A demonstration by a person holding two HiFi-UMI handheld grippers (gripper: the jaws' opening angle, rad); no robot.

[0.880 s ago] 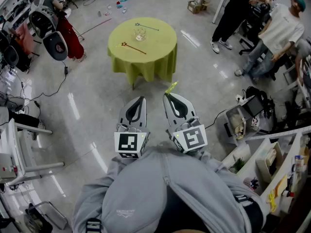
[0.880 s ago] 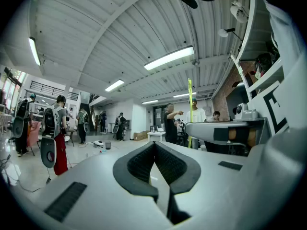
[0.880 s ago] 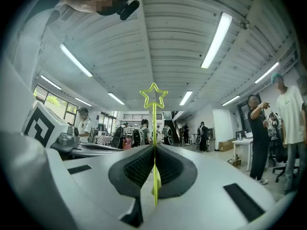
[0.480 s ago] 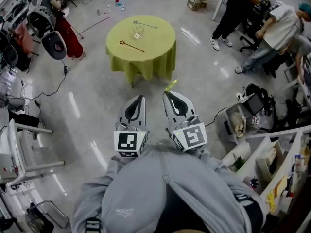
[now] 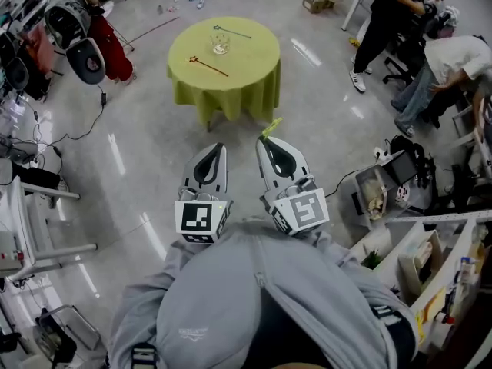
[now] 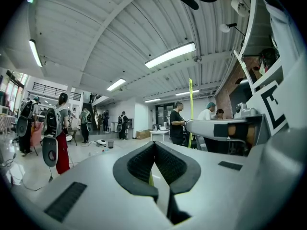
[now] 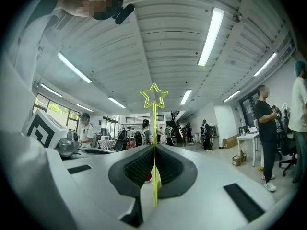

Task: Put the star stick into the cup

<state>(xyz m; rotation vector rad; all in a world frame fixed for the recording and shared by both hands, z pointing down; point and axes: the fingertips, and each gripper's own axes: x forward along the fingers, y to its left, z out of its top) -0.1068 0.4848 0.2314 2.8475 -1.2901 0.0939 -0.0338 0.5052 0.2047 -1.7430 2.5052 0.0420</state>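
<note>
Yellow-green star stick [image 7: 154, 121] upright in right claw [image 7: 154, 147]; clear cup [image 5: 221, 46] on distant round table [image 5: 250, 64].

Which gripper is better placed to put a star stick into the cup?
Right. The right gripper is shut on a yellow star stick; the left gripper is shut on nothing. The cup stands on the table ahead.

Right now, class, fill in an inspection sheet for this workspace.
Surface: round table under a yellow-green cloth, some way ahead across the floor.
Job's things: clear glass cup on the table; yellow-green star stick upright in the right gripper.
Clutter: dark red star stick and bluish star stick lying beside the cup.
Grippers: left gripper jaws together, empty; right gripper shut on the yellow-green stick.
Cables: black cable on the floor at left.
Surroundings: people standing at right; shelves lower right.
</note>
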